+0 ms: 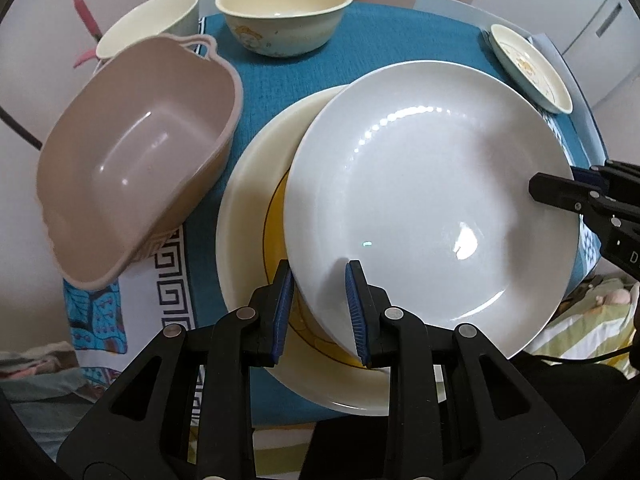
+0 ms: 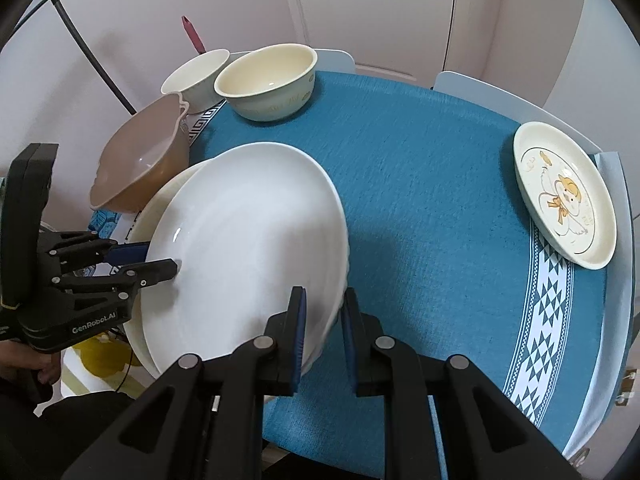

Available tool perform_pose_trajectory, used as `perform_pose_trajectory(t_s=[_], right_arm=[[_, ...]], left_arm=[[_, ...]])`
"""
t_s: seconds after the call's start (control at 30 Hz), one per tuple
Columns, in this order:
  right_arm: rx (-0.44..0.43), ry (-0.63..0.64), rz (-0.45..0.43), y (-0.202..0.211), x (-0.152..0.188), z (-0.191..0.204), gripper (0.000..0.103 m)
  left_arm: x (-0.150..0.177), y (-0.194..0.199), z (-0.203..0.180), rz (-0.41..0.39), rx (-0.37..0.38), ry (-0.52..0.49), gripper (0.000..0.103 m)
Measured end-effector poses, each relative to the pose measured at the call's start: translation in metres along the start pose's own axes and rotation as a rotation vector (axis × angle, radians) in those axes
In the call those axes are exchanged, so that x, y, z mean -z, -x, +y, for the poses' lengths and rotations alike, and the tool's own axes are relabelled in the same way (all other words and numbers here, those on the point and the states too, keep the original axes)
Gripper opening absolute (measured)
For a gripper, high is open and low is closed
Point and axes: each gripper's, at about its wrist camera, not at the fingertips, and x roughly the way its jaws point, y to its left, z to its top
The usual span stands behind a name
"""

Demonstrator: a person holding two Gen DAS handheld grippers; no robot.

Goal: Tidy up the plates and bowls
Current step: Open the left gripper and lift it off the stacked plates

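white plate [image 1: 432, 200]: tilted, held between both tongs over cream plate [image 1: 248, 184]
left tongs [image 1: 320, 312]: pads straddle near rim, grasping it
right tongs [image 2: 324, 332]: pads straddle opposite rim, grasping it
handling: likely stiff, glazed, slippery, chip-prone; grip rim only, lower flat
surface [image 2: 420, 184]: duck plate [image 2: 566, 200] well right of right tongs; bowls beyond
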Motion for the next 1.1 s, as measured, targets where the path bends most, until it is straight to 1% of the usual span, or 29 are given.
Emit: perform_pose_trajectory(t_s=[0.13, 0.3, 0.53, 0.7, 0.83, 0.93, 0.97, 1.03, 1.1], right_arm=[[0.013, 0.013, 0.006, -0.003, 0.001, 0.004, 0.016], [0.046, 0.054, 0.012, -0.008, 0.003, 0.013, 0.016], [0.118, 0.125, 0.026, -0.015, 0.009, 0.023, 0.016], [0.145, 0.158, 0.03, -0.017, 0.011, 0.029, 0.016], [0.161, 0.175, 0.029, -0.016, 0.012, 0.031, 0.016], [0.156, 0.186, 0.022, -0.015, 0.012, 0.033, 0.016], [0.149, 0.19, 0.024, -0.015, 0.012, 0.034, 0.016], [0.167, 0.201, 0.023, -0.015, 0.013, 0.039, 0.016], [0.167, 0.199, 0.021, -0.015, 0.013, 0.038, 0.016]], left_arm=[[0.001, 0.003, -0.002, -0.008, -0.049, -0.032, 0.024], [0.003, 0.005, -0.008, -0.021, -0.131, -0.088, 0.024], [0.007, 0.008, -0.019, -0.035, -0.221, -0.146, 0.024], [0.007, 0.01, -0.017, -0.041, -0.235, -0.148, 0.024], [0.011, 0.012, -0.019, -0.045, -0.264, -0.167, 0.024], [0.014, 0.014, -0.019, -0.05, -0.294, -0.176, 0.024], [0.015, 0.014, -0.017, -0.05, -0.296, -0.176, 0.024], [0.017, 0.016, -0.014, -0.053, -0.283, -0.167, 0.024], [0.017, 0.016, -0.014, -0.055, -0.285, -0.168, 0.024]])
